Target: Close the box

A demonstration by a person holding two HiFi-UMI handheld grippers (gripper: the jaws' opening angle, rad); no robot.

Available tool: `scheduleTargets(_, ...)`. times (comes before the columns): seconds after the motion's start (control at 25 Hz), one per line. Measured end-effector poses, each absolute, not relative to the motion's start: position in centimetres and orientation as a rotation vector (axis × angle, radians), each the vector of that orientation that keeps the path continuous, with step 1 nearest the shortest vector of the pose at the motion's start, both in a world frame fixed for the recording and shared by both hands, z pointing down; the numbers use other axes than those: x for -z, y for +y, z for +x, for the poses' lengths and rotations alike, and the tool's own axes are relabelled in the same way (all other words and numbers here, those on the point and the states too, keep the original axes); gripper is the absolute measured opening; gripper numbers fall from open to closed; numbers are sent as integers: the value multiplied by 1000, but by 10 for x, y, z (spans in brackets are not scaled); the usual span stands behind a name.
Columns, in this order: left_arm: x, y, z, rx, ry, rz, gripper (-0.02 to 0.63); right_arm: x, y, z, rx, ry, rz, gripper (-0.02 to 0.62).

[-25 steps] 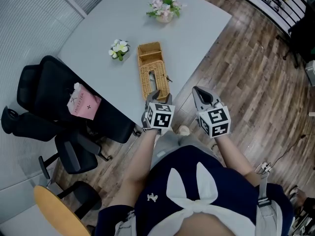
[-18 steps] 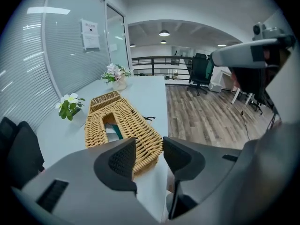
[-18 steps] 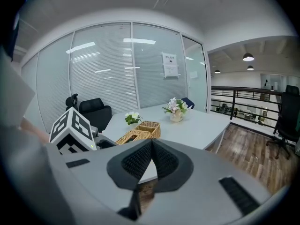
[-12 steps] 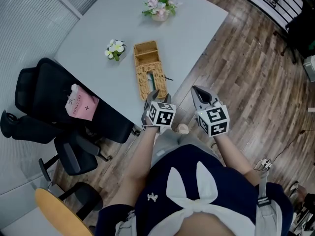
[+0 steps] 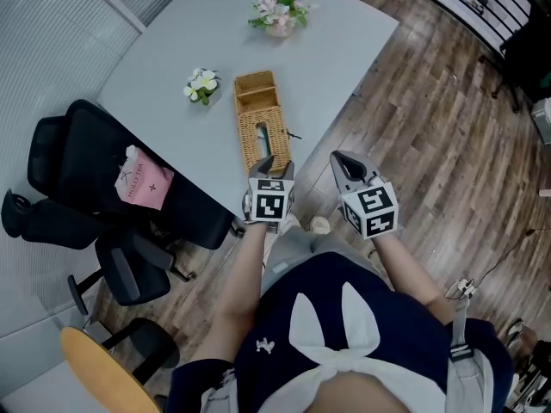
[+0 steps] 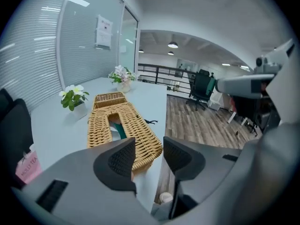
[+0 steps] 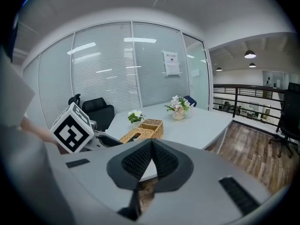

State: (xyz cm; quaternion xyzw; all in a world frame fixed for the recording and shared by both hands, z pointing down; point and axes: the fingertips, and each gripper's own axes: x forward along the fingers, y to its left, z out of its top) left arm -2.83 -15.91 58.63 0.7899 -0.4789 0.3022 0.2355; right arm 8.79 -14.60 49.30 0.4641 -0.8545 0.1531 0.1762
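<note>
Fingers (image 6: 117, 159) of left gripper (image 6: 149, 154) are held apart with nothing gripped. The near end of the wicker box (image 6: 123, 128) is seen just beyond them. The box lies lengthwise on the tabletop (image 5: 172, 50), its near end close to the edge, where the left gripper is placed. Right gripper (image 7: 151, 162) fingers are pressed together, empty. It is held off the tabletop edge over the wooden floor (image 5: 430, 127), beside the left gripper. White flowers (image 5: 203, 85) sit near the box, and pink flowers (image 5: 280, 11) are set farther back.
</note>
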Motion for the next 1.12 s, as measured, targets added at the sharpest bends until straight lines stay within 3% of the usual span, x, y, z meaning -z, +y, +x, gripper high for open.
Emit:
scheduleTargets(0.28, -537, -154, -39, -565, -1404, 2178, 184, -490, -140, 80, -433, -2452, 1268, 5)
scheduleTargets(0.72, -484, -135, -43, -450, -1558, 2225, 40, -467, -134, 52, -389, -2560, 1170, 3)
scheduleTargets(1.12, -454, -128, -49, -254, -1548, 2188, 25, -452, -132, 35, -376, -2600, 1093, 3)
